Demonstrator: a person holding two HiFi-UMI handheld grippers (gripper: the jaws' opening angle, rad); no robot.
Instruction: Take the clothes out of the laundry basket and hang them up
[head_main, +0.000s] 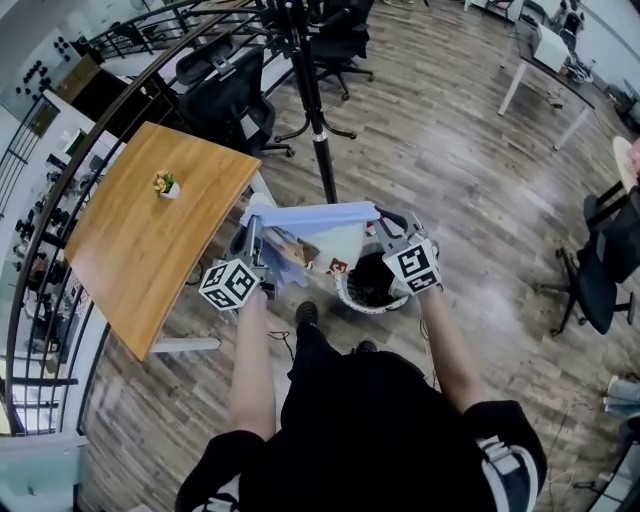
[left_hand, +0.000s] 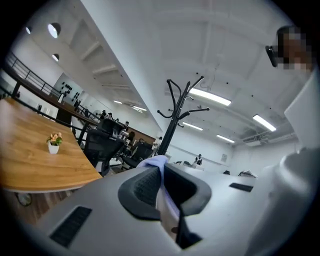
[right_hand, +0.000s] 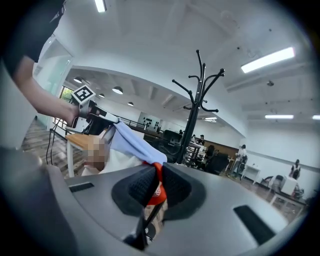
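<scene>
- A curved light-wood bench (head_main: 140, 240) stands at the left, with a black metal coat stand (head_main: 318, 130) just ahead.
- A pale blue and white printed cloth garment (head_main: 318, 228) hangs stretched out above the round white laundry basket (head_main: 350, 295) on the floor.
- The left tongs (left_hand: 161, 182) are pinched shut on its blue edge, and the right tongs (right_hand: 154, 186) are clamped on its red-printed edge.

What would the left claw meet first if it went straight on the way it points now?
Most likely the black coat stand: in the left gripper view its pole rises almost straight ahead of the left claw, which is shut on the light garment. Nothing nearer shows, though depth is unclear.
</scene>
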